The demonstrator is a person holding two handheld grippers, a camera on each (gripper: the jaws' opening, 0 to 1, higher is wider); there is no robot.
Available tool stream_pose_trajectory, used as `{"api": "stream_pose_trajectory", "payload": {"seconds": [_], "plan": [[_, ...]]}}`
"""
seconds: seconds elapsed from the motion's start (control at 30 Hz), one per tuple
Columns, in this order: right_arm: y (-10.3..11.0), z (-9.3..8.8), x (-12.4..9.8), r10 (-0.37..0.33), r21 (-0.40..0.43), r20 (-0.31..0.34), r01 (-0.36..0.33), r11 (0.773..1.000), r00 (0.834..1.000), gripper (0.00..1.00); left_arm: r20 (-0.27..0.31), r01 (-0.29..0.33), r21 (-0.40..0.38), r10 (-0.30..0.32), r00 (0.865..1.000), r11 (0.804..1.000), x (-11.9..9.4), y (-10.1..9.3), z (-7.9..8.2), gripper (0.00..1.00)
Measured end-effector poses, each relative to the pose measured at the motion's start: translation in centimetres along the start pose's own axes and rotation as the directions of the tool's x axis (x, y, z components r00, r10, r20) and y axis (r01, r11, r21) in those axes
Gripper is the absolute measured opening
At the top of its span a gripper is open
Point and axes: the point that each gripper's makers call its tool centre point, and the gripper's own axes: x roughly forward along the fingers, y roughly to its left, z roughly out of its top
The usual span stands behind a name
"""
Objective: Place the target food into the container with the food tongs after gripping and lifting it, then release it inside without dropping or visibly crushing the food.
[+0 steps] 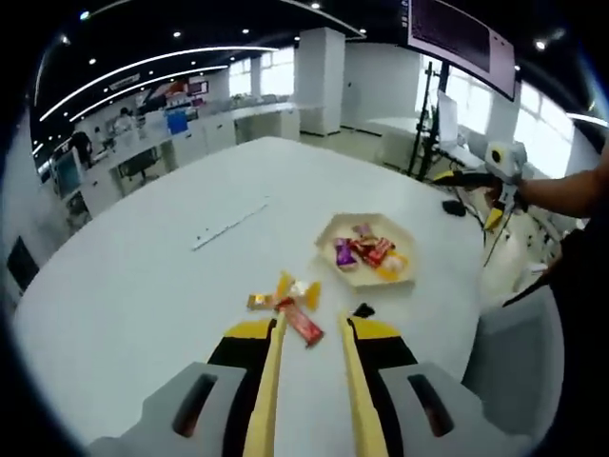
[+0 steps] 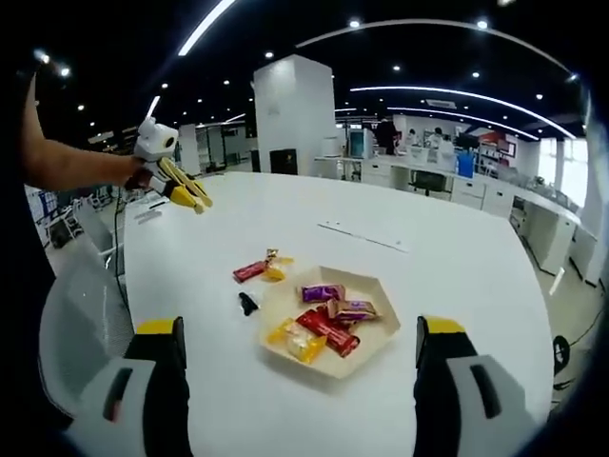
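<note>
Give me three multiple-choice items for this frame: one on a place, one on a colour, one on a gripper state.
1. Where do the loose snacks lie?
A. In the tray
B. On the white table beside the tray
C. On a chair

2. What colour is the long wrapped bar nearest the left gripper?
A. Red
B. Green
C. Blue

3. How do the jaws of the right gripper stand?
A. Shut on a snack
B. Shut with nothing held
C. Wide open

Answers:
1. B, they rest on the white table, outside the tray.
2. A, its wrapper is red in the left gripper view.
3. C, the jaws stand far apart with the tray between them in the right gripper view.
</note>
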Motion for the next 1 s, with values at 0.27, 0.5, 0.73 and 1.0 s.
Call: {"api": "stream_pose_trajectory", "payload": {"seconds": [0.27,0.5,0.73,1.0], "plan": [[-0.2,-1.1,-1.5,-0.050,0.026,-0.049,0.051,0.998,0.998,1.00,-0.010,-0.020,-0.010,0.020,1.000,1.000,-1.8,0.3,-2.5,0.26],[0.1,-1.9,-2.2,-0.059,0.031,-0.050,0.060,0.998,0.997,1.00,-0.021,-0.030,-0.007,0.030,0.999,1.000,-1.5,0.4,-3.8,0.26],[0.3,-2.4,-1.9,-0.026,0.028,-0.061,0.027,0.999,0.998,1.00,0.010,-0.031,-0.002,0.031,0.999,1.000,-0.8,0.9,-4.4,0.26],[0.4,-2.1,-1.3,-0.015,0.033,-0.040,0.017,0.999,0.999,1.00,0.004,-0.016,0.019,0.015,1.000,1.000,0.0,1.8,-4.5,0.26]]}}
